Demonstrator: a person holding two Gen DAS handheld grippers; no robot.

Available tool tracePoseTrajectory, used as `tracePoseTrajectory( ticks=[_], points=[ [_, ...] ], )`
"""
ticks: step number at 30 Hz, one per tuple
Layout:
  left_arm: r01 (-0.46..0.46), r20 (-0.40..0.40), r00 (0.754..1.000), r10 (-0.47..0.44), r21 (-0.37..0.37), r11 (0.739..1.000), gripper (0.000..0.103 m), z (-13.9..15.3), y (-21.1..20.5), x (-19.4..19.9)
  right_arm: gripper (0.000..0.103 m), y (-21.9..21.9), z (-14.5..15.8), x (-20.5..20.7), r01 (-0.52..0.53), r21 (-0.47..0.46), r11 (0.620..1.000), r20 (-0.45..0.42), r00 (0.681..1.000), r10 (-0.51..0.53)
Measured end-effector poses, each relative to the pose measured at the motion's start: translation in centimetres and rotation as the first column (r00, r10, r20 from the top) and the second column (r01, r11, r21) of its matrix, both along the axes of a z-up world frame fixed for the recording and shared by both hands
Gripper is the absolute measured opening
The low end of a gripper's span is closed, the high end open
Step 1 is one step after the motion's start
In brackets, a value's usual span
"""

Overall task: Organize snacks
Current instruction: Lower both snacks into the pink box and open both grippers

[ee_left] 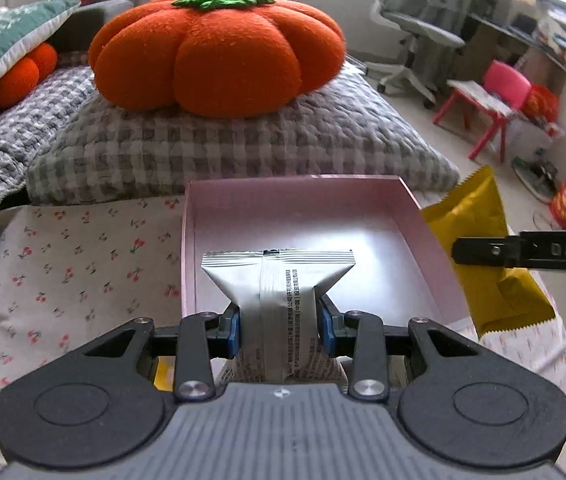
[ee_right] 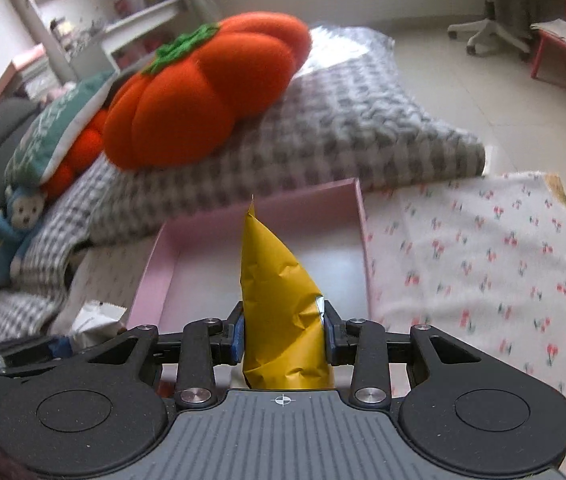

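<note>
My left gripper [ee_left: 279, 326] is shut on a silver snack packet [ee_left: 279, 280] and holds it over the near end of a shallow pink box [ee_left: 423, 240] that lies on a cherry-print cloth. My right gripper [ee_right: 283, 334] is shut on a yellow snack packet [ee_right: 279, 300] just in front of the same pink box [ee_right: 155, 264]. In the left wrist view the yellow packet [ee_left: 479, 216] and a right finger [ee_left: 523, 250] show beside the box's right wall. In the right wrist view the silver packet [ee_right: 95, 320] shows at the lower left.
A grey checked cushion [ee_left: 243, 148] with an orange pumpkin pillow [ee_left: 219, 48] lies right behind the box. The cherry-print cloth [ee_right: 483, 264] spreads to both sides. A green pillow [ee_left: 7, 40], an office chair [ee_left: 411, 20], a pink child's chair [ee_left: 495, 100] and a small blue plush [ee_right: 15, 236] stand further off.
</note>
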State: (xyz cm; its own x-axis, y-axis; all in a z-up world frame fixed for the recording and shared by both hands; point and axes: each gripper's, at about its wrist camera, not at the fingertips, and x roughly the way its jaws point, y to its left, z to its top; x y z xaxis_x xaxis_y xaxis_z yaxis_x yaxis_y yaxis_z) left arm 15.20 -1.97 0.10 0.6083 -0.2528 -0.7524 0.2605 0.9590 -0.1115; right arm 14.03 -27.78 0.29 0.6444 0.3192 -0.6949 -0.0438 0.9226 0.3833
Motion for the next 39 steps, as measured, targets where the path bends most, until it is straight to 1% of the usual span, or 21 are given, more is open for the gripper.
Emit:
tracePoseTrajectory(
  ticks=[3, 8, 10, 13, 16, 20, 22, 23, 24, 25, 27, 28, 29, 30, 32, 35, 39],
  points=[
    [-0.033, 0.012, 0.999, 0.033, -0.015, 0.999, 0.033, -1.4, -0.2, 1.1, 0.035, -0.8, -1.0, 1.2, 0.018, 0.024, 1.0, 0.026, 0.999, -0.019],
    [-0.063, 0.004, 0.998, 0.063, -0.032, 0.998, 0.033, -3.1, -0.6, 2.4, 0.035, -1.3, -2.8, 2.7, 0.041, 0.043, 0.998, 0.029, 0.999, -0.042],
    [-0.055, -0.011, 0.998, 0.055, -0.044, 0.998, 0.033, -3.7, -0.9, 2.8, 0.035, -1.4, -3.3, 3.1, 0.04, 0.051, 0.998, 0.025, 0.999, -0.041],
    [-0.041, -0.024, 0.999, 0.04, -0.036, 0.998, 0.034, -4.0, -1.2, 2.8, 0.035, -1.1, -4.1, 3.5, 0.028, 0.054, 0.998, 0.01, 1.0, -0.029],
    [-0.018, -0.037, 0.999, 0.017, -0.038, 0.999, 0.034, -4.2, -1.4, 2.7, 0.035, -0.7, -4.9, 3.9, 0.02, 0.04, 0.999, -0.01, 1.0, -0.019],
    [-0.015, -0.059, 0.998, 0.013, -0.048, 0.999, 0.034, -4.6, -1.3, 2.8, 0.036, -0.3, -5.5, 4.1, 0.008, 0.033, 0.999, -0.026, 1.0, -0.007],
    [-0.01, -0.053, 0.999, 0.008, -0.049, 0.999, 0.036, -4.6, -1.2, 2.5, 0.037, -0.1, -5.6, 4.0, 0.002, 0.028, 1.0, -0.028, 1.0, -0.002],
    [-0.009, -0.047, 0.999, 0.007, -0.047, 0.999, 0.038, -4.5, -1.3, 2.5, 0.038, -0.1, -5.6, 4.0, 0.0, 0.028, 1.0, -0.029, 1.0, 0.001],
    [-0.008, -0.039, 0.999, 0.006, -0.046, 0.999, 0.046, -4.4, -1.4, 2.5, 0.038, 0.0, -5.5, 4.0, -0.002, 0.027, 1.0, -0.032, 0.999, 0.003],
    [-0.008, -0.028, 1.0, 0.007, -0.042, 0.999, 0.054, -4.2, -1.4, 2.3, 0.04, 0.0, -5.4, 4.0, -0.002, 0.028, 1.0, -0.034, 0.999, 0.003],
    [-0.009, -0.01, 1.0, 0.009, -0.032, 0.999, 0.06, -3.9, -1.6, 2.3, 0.047, -0.2, -5.1, 3.9, 0.008, 0.033, 0.999, -0.032, 0.999, -0.007],
    [-0.008, -0.007, 1.0, 0.008, -0.029, 1.0, 0.062, -3.7, -1.7, 2.2, 0.054, -0.3, -4.9, 3.8, 0.014, 0.041, 0.999, -0.026, 1.0, -0.013],
    [-0.009, -0.007, 1.0, 0.009, -0.027, 1.0, 0.064, -3.6, -1.8, 2.2, 0.059, -0.5, -4.6, 3.6, 0.019, 0.049, 0.999, -0.019, 1.0, -0.018],
    [-0.011, -0.005, 1.0, 0.011, -0.024, 1.0, 0.068, -3.5, -1.8, 2.1, 0.061, -0.6, -4.4, 3.6, 0.023, 0.054, 0.998, -0.014, 1.0, -0.022],
    [-0.011, 0.002, 1.0, 0.011, -0.02, 1.0, 0.07, -3.1, -1.8, 1.7, 0.066, -0.8, -3.8, 3.3, 0.03, 0.055, 0.998, -0.006, 1.0, -0.03],
    [-0.011, 0.006, 1.0, 0.011, -0.015, 1.0, 0.076, -2.6, -1.8, 1.0, 0.071, -1.1, -3.1, 2.6, 0.042, 0.051, 0.998, 0.003, 0.999, -0.042],
    [-0.007, 0.011, 1.0, 0.007, -0.012, 1.0, 0.081, -1.8, -1.7, 0.1, 0.073, -1.3, -2.2, 1.4, 0.048, 0.041, 0.998, 0.003, 0.999, -0.048]
  ],
)
